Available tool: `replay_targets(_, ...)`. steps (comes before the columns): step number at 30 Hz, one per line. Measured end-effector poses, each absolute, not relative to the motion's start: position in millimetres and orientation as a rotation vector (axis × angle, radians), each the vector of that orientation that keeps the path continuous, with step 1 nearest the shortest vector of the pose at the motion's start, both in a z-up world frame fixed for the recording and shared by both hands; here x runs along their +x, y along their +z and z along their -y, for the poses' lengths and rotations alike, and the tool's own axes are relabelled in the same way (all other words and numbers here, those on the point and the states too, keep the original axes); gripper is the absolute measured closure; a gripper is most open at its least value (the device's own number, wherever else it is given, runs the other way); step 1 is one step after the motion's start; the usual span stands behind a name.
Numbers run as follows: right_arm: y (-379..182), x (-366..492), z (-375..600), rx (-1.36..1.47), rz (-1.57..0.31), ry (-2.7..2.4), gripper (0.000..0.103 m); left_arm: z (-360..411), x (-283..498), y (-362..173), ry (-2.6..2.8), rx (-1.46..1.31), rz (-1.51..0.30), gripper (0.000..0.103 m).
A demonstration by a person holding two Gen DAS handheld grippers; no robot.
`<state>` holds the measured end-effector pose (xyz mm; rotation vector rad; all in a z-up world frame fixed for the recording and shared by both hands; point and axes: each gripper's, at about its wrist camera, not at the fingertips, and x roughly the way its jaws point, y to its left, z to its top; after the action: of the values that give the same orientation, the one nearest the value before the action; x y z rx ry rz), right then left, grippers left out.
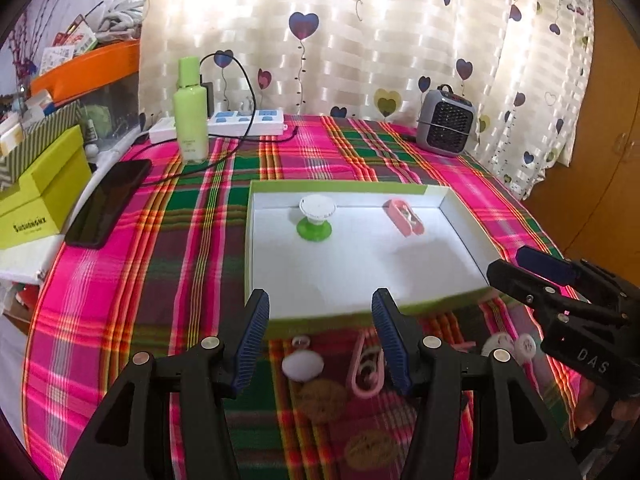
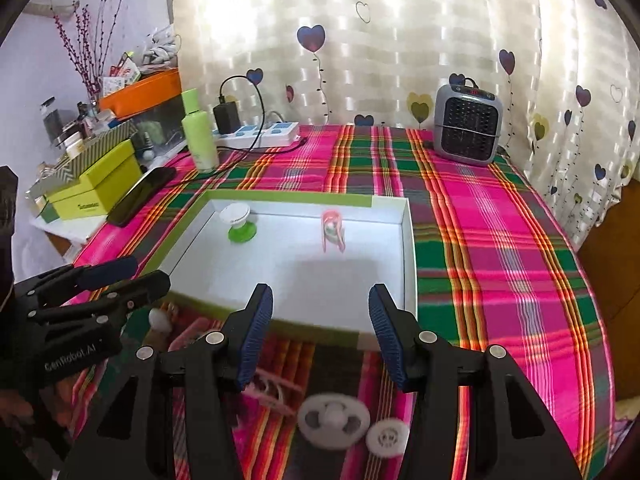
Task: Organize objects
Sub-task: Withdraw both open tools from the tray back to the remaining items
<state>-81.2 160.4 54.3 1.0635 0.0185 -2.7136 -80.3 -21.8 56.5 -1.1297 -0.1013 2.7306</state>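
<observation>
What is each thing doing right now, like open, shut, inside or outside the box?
Left gripper: open, empty.
Right gripper: open, empty.
Box: lidless.
Green-based cup: inside box, upright.
Pink clip: inside box.
Charger: plugged in.

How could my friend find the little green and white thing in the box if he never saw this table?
Look for the big shallow white box with green edges on the pink plaid cloth. Inside, near its far left corner, stands the little stand. It has a round green foot and a white cup-shaped top, unlike the flat pink clip to its right.
</observation>
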Motion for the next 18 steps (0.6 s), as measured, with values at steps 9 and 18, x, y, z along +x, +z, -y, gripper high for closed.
replay_targets(9,43.9,-57.1,-165.1,1.072,-0.046,-2.688,0.052,29.3,-52.1,44.2,2.689,-1.138,0.112,0.05)
replay_targets(18,33.4,-40.1,-184.2,1.097,-0.028,-2.69,0.052,32.3,-34.0,37.3,2.664,-1.136,0.107,0.05)
